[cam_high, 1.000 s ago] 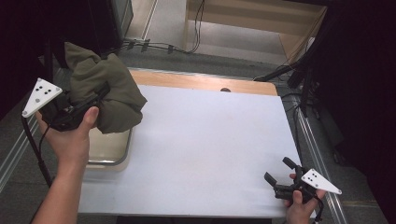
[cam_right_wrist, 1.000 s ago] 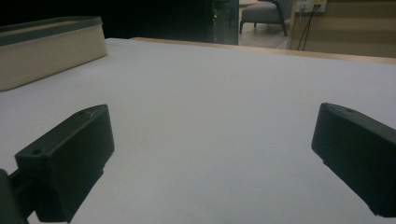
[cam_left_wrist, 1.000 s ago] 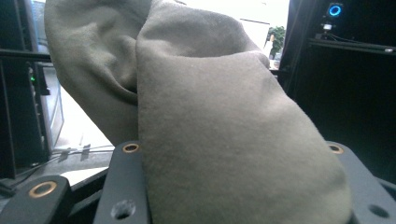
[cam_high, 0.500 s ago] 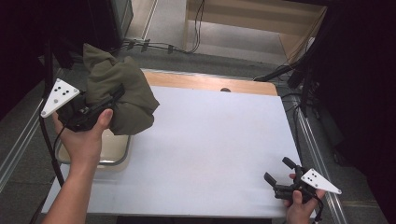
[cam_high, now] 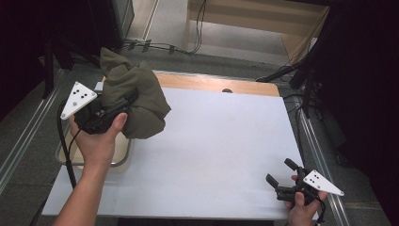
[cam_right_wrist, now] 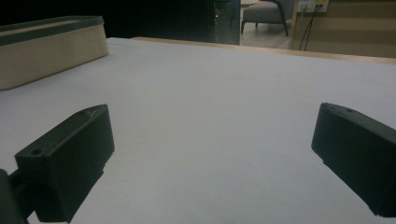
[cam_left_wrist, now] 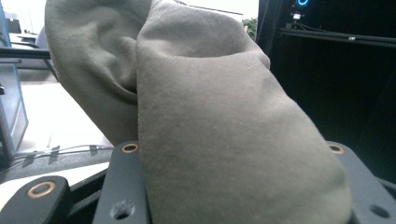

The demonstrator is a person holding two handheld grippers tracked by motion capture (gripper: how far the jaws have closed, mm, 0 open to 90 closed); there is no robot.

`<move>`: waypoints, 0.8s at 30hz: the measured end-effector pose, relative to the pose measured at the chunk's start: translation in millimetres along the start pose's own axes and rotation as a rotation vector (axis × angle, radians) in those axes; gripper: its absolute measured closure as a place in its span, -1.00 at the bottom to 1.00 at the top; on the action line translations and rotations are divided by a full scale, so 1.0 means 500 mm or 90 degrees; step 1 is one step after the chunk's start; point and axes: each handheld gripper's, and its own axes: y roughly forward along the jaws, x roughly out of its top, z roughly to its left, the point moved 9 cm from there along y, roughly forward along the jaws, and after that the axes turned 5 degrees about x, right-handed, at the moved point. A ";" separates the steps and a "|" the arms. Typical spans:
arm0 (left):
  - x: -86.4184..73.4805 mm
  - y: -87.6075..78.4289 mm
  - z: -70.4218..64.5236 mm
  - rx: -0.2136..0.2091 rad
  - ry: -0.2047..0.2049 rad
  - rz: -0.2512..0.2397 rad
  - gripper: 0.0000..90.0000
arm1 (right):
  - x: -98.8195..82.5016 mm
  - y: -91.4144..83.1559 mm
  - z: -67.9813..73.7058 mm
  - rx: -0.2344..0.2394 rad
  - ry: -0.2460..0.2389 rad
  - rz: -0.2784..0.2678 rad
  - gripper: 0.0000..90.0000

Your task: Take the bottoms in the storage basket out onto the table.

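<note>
The left claw [cam_high: 123, 104] is clenched on a bunched olive-green cloth [cam_high: 136, 101], which is carried clear of the desk [cam_high: 211, 155]; in the left gripper view the cloth [cam_left_wrist: 224, 140] is packed between the two black jaws and rises well above them. Most of the bundle hangs ahead of and below this claw, over the near-left part of the white desk surface and just beside the metal tray [cam_high: 120, 157] that lies beneath the hand. The right claw [cam_high: 281, 180] rests released at the near-right corner of the desk, well apart from the cloth, with its jaws spread wide and nothing between them. Several faults are judged possible from here. The grip is taken on a thick fold rather than on an edge, so the fabric may slide out under its own weight. The hanging lower part may catch on the tray rim below the claw and be dragged. If the cloth is let go in this bunched state, it is likely to land as a heap, and a second grasp by the right claw would then be needed.
</note>
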 end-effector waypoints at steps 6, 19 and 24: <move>-0.005 0.007 -0.012 -0.007 0.001 0.003 0.10 | 0.000 0.001 0.000 0.000 -0.001 0.000 -1.00; -0.034 0.032 -0.050 -0.029 -0.005 0.015 0.10 | 0.000 0.001 0.000 -0.001 -0.002 0.000 -1.00; -0.047 0.045 -0.070 -0.042 -0.010 0.020 0.10 | 0.000 0.001 0.000 -0.001 -0.002 -0.001 -1.00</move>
